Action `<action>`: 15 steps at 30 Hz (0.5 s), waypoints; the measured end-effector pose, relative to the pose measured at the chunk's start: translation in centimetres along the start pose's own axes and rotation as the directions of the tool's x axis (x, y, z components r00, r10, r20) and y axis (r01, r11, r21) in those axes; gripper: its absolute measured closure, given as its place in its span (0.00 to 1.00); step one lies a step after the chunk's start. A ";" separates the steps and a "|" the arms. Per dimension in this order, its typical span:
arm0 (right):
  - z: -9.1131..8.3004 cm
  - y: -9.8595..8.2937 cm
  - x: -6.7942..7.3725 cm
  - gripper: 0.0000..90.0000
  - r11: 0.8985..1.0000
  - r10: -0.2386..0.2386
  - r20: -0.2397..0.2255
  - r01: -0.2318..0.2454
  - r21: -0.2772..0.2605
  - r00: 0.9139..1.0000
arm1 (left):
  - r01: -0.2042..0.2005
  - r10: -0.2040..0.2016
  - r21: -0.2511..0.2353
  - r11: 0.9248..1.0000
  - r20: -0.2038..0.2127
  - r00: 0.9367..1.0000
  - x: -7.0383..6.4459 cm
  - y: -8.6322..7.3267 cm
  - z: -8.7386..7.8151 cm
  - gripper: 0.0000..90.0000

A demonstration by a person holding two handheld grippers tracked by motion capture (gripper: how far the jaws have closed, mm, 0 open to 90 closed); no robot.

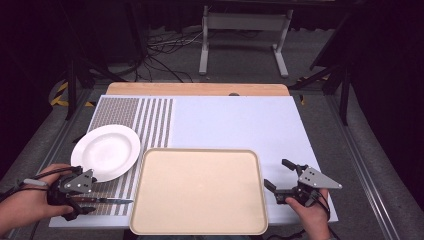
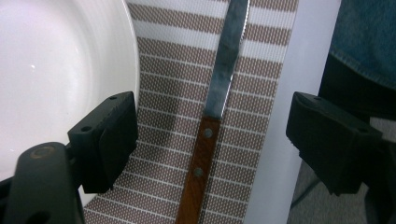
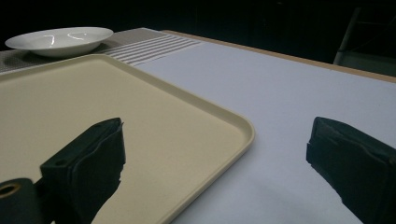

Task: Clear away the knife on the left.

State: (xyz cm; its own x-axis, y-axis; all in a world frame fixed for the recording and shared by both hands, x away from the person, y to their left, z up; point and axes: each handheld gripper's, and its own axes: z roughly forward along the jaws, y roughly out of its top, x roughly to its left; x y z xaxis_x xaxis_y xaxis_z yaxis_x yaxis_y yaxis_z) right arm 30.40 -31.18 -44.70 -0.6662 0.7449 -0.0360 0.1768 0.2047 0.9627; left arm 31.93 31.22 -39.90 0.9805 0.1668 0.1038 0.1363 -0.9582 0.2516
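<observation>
Desk point(image 1: 240, 120), white-covered, bearing a beige tray point(image 1: 200, 192) at 6 o'clock and a white plate point(image 1: 106, 151) at 9 o'clock on the striped mat point(image 1: 150, 120). Knife point(image 2: 212, 126), wooden-handled, flat on the mat just beside the plate, lying between the parted jaws of the left tool point(image 2: 212, 140). Right tool point(image 3: 215, 163) at 4 o'clock, jaws apart, empty, over the tray's edge.

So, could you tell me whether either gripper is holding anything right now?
Nothing is held: the left gripper straddles the wooden-handled steel knife, open; the right gripper is open too.
</observation>
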 end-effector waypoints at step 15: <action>0.1 0.0 0.1 0.05 1.000 -0.001 -0.013 0.001 0.000 1.000 | -0.058 0.044 0.165 0.985 0.087 0.995 0.9 -0.5 1.4 0.27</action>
State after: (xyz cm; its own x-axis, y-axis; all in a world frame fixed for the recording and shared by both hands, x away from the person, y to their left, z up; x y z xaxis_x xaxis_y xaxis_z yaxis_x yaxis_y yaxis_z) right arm 30.37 -31.09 -44.76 -0.6757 0.7364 -0.0331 0.1765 0.2052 0.9627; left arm 32.90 31.57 -41.30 0.9941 0.1038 0.0306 0.1010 -0.9914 0.0827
